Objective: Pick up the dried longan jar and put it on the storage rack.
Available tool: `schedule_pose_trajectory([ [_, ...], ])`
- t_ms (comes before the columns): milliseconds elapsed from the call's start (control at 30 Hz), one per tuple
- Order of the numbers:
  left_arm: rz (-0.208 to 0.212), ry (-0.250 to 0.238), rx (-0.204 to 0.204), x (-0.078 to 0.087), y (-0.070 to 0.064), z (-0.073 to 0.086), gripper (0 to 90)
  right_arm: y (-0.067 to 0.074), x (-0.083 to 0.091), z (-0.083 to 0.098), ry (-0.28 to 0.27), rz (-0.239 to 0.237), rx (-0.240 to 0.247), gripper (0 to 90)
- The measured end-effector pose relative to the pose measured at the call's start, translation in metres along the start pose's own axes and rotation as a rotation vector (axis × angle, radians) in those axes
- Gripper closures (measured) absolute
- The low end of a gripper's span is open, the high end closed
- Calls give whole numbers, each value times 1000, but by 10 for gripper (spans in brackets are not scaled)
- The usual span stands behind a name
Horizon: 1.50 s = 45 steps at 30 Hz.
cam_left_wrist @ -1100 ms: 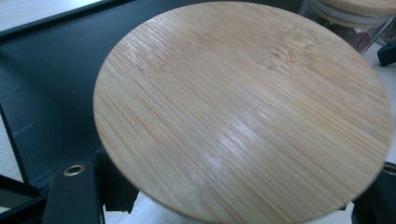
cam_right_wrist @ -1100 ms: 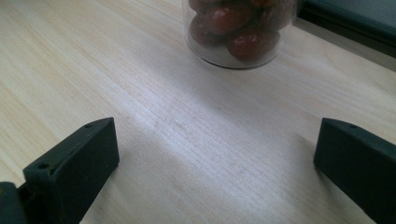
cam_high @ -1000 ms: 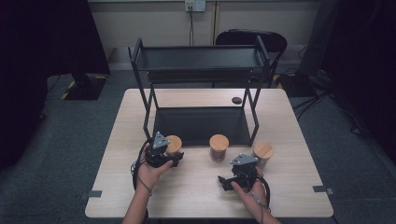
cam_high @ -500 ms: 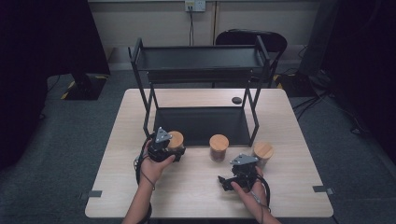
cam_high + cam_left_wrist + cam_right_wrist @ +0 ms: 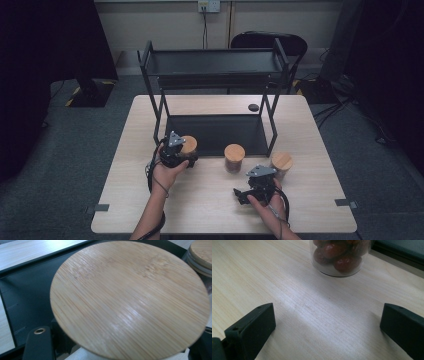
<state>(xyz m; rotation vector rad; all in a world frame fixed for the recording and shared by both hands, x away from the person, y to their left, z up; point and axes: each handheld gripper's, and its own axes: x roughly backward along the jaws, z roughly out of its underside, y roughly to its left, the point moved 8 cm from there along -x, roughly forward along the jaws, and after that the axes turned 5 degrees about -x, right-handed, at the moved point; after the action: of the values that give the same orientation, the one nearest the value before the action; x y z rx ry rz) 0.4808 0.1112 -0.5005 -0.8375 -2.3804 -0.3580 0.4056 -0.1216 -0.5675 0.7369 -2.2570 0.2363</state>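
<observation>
Three glass jars with bamboo lids stand along the front of a black two-tier rack [image 5: 215,70]. My left gripper [image 5: 181,156] is shut on the left jar [image 5: 189,146] at the front edge of the rack's lower shelf [image 5: 215,132]. In the left gripper view this jar's lid [image 5: 130,297] lies between the two jaws, over the dark shelf [image 5: 27,297]. My right gripper [image 5: 248,186] rests open on the table, nothing between its jaws. It faces the middle jar [image 5: 234,157], which holds red fruit [image 5: 339,255]. The right jar [image 5: 281,164] stands just beyond the right gripper.
The light wooden table [image 5: 200,200] has free room in front of the jars. A small dark round object [image 5: 253,107] lies behind the rack's right leg. A black chair [image 5: 270,42] stands beyond the table, and another jar's lid [image 5: 201,252] shows at the upper right.
My left gripper has edged the left jar slightly away from me, toward the rack's lower shelf. The right gripper has stayed where it was.
</observation>
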Motion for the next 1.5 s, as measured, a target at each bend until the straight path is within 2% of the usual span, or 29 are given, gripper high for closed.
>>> schedule_pose_trajectory([
  [533, -15, 4, 4, -8, 10, -6, 261, 0, 0, 0, 0, 0, 0, 0],
  [1200, -6, 12, 0, -23, 7, -22, 261, 0, 0, 0, 0, 0, 1, 0],
  [1500, -9, 19, -10, -29, 10, -29, 261, 0, 0, 0, 1, 0, 2, 0],
])
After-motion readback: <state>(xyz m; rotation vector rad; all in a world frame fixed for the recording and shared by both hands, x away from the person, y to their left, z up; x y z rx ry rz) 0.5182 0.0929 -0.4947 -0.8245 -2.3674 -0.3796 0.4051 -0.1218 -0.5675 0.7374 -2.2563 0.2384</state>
